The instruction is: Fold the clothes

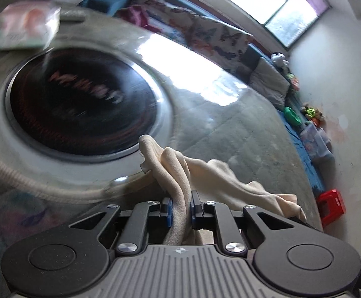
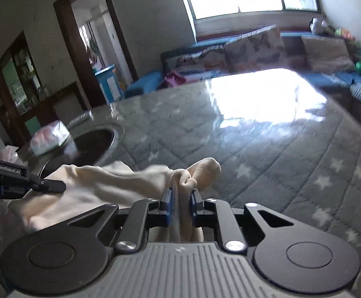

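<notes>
Cream garment (image 2: 86, 186); grey quilted table (image 2: 267, 149) cover with white stars; black round burner (image 1: 81, 106); blue pads on black fingers (image 1: 169, 211); red stool (image 1: 330, 204).

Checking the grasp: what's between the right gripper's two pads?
Right wrist view: a bunched fold of the cream garment sits between the right gripper pads, clamped. Nothing else is there.

A table (image 2: 267, 149) covered with a grey quilted, star-patterned cloth under a glossy clear sheet has a round black cooktop (image 1: 81, 106) set into it. A blurred pale wrapped packet (image 2: 50, 137) sits beside the cooktop, and a cream fabric garment (image 2: 93, 186) lies bunched at the near edge.
</notes>
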Tool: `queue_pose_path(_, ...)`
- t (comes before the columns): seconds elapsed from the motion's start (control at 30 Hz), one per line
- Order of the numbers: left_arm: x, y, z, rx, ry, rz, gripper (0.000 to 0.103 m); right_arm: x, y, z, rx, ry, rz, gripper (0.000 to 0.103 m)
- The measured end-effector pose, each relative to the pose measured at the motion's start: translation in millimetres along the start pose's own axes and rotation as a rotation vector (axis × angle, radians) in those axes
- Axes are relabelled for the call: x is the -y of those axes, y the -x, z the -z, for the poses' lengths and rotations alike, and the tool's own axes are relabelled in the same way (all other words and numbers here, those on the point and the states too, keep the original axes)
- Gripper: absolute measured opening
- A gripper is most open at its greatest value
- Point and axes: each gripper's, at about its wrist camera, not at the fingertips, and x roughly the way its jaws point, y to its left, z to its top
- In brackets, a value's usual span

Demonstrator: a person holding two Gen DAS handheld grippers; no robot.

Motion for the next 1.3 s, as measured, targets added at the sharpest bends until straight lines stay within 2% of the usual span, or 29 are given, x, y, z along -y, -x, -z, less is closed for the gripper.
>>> queue_pose_path(0.17,41.2,-15.4,-6.4,0.005,-0.093,0.066,0.014,14.1,28.9,-13.7,0.064,0.028,0.075,0.012)
queue_pose_path(0.43,113.2,-59.8,-2.3,-0.021,-0.183,0.19,0.013,63.9,63.6,-40.1,0.112,0.051,0.271,0.012)
queue_pose_path(0.53,136.3,-80.9,1.5,-0.055,-0.209,0.217,0.013,84.0,70.2,-48.6,0.118,0.051,0.346,0.012)
queue_pose_path(0.73,169.2,-114.4,14.3,-0.105,-0.284,0.212,0.014,123.3,71.0,-45.5,0.091,0.008,0.446,0.012)
queue_pose_path(0.83,172.3,-126.5,20.9,-0.129,-0.297,0.175,0.014,135.0,65.2,-36.1,0.069,-0.026,0.477,0.013)
queue_pose_path(0.93,171.8,-131.3,23.7,-0.133,-0.323,0.132,0.021,145.4,57.2,-24.8,0.041,-0.054,0.518,0.017)
queue_pose_path(0.97,171.2,-130.1,23.3,-0.124,-0.334,0.121,0.027,145.0,57.7,-23.5,0.045,-0.05,0.526,0.017)
queue_pose_path(1.03,170.2,-127.5,22.5,-0.106,-0.356,0.097,0.028,144.2,58.8,-21.1,0.052,-0.041,0.542,0.018)
queue_pose_path(1.1,171.4,-124.6,21.8,-0.084,-0.38,0.07,0.042,139.6,60.0,-23.3,0.063,-0.024,0.537,0.018)
queue_pose_path(1.17,174.7,-120.9,21.3,-0.057,-0.407,0.055,0.043,131.8,56.3,-26.8,0.061,-0.018,0.477,0.019)
queue_pose_path(1.27,181.4,-111.6,25.1,-0.018,-0.45,0.046,0.043,122.7,43.9,-30.7,0.045,-0.009,0.403,0.029)
queue_pose_path(1.3,184.1,-108.5,26.8,-0.008,-0.466,0.051,0.043,119.7,38.5,-31.5,0.04,-0.006,0.393,0.029)
